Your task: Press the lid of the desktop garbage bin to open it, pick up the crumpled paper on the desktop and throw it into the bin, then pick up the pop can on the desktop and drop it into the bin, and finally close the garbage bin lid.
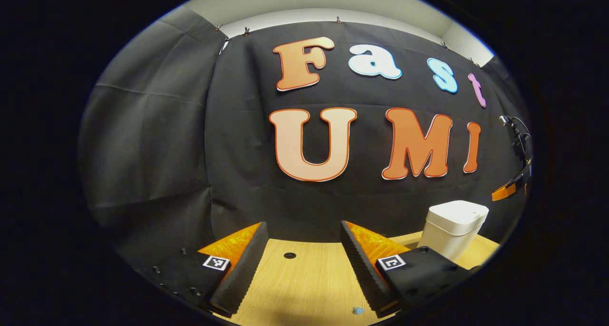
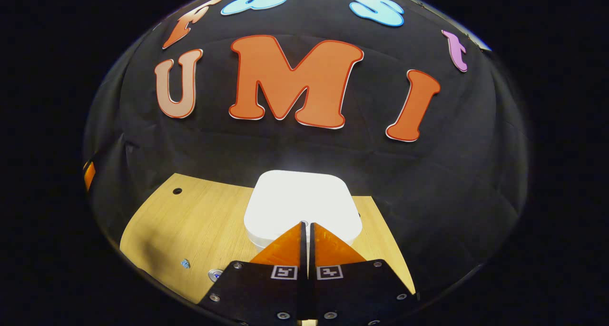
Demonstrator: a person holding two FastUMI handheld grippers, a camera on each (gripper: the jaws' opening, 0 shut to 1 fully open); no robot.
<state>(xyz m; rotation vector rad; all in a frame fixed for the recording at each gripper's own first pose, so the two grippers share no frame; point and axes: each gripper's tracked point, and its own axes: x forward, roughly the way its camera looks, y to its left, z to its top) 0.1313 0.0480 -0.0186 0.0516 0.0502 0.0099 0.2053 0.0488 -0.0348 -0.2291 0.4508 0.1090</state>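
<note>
Right gripper, seen in the right gripper view, has its two fingers pressed together with no gap between them and nothing caught there, and their joined tips sit over the near part of the white lid of the white square desktop garbage bin with rounded corners; whether the tips actually touch the lid cannot be told. That lid lies flat and closed on the bin. The bin stands on the light wood-grain desktop, near its back edge and just in front of the black cloth wall. To the left of the bin on the desktop, near the bottom of the right gripper view, lies a small bluish scrap, and just beside it a round silvery disc, too cut off to identify. Farther back on the left the wood has a small dark round hole. In the left gripper view the left gripper is held well apart from the bin, its fingers spread wide with bare desktop between them and nothing in their grasp. The same white bin shows to the right beyond the right-hand finger, upright with its lid down. A dark hole in the wood lies between the fingers, and a tiny bluish scrap rests near the bottom edge.
</note>
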